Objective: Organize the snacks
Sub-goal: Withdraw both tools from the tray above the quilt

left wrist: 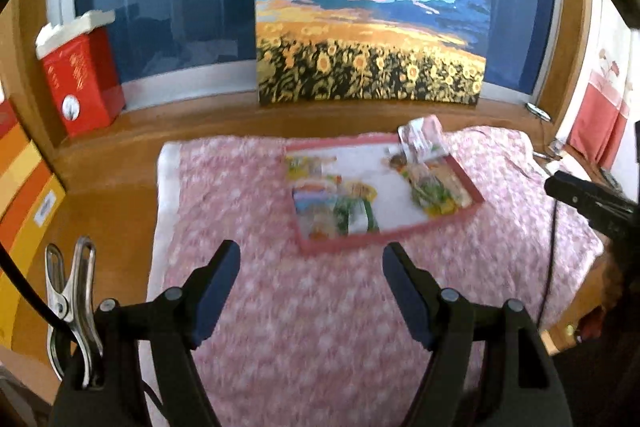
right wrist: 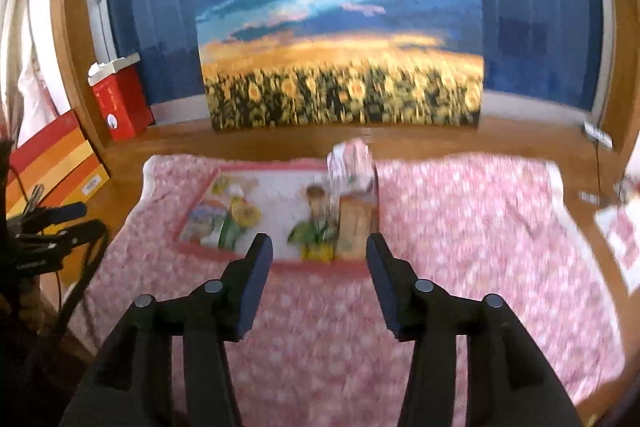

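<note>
Pink floral cloth [right wrist: 460, 227], snack tray [right wrist: 276, 265] (blurred), both tools parted, empty

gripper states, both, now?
Left gripper: open, holding nothing, above the pink floral cloth.
Right gripper: open, holding nothing, near the red-rimmed white snack tray.

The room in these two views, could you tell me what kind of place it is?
Probably a home bay-window nook: wooden sill, dark window, a sunflower painting leaning on it, and a pink floral cloth under the snack tray.

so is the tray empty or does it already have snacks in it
Not empty: several colourful snack packets lie inside the red-rimmed tray, grouped at both ends.
</note>
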Demonstrator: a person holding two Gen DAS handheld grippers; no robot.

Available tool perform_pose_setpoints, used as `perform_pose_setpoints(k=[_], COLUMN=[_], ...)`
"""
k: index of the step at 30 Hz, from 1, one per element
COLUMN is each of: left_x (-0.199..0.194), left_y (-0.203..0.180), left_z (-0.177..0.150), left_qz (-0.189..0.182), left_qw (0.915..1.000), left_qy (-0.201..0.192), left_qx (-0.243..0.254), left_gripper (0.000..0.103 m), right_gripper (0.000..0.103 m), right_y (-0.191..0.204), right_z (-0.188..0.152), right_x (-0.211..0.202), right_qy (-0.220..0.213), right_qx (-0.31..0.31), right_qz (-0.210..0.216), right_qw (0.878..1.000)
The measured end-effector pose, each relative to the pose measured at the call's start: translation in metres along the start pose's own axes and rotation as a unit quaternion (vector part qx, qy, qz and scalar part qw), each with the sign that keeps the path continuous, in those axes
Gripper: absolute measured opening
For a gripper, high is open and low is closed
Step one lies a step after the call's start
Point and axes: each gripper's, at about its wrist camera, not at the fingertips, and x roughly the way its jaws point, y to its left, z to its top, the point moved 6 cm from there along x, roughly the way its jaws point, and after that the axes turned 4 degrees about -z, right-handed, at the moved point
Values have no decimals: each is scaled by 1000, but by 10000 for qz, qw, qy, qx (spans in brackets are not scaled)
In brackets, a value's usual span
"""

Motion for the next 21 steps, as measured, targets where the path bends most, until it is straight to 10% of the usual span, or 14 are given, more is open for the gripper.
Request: perform_pose_setpoints(k=[12, 21], left_x=[8, 24], left_y=[-11, 0], left_z=[-46, -104], left_qz=[-320, -168], left_qw=[9969, 9835], left_qy=[653, 1560], left_qx=[-291, -902], left_gripper=[77, 77], right_gripper=[81, 81], right_y=[-4, -13], right_z=[-34, -112], right_x=[-10, 15], right_qy=[447, 1839], right_qx=[141, 341], right_qz=[-162, -316], right_qw=[9988, 9818])
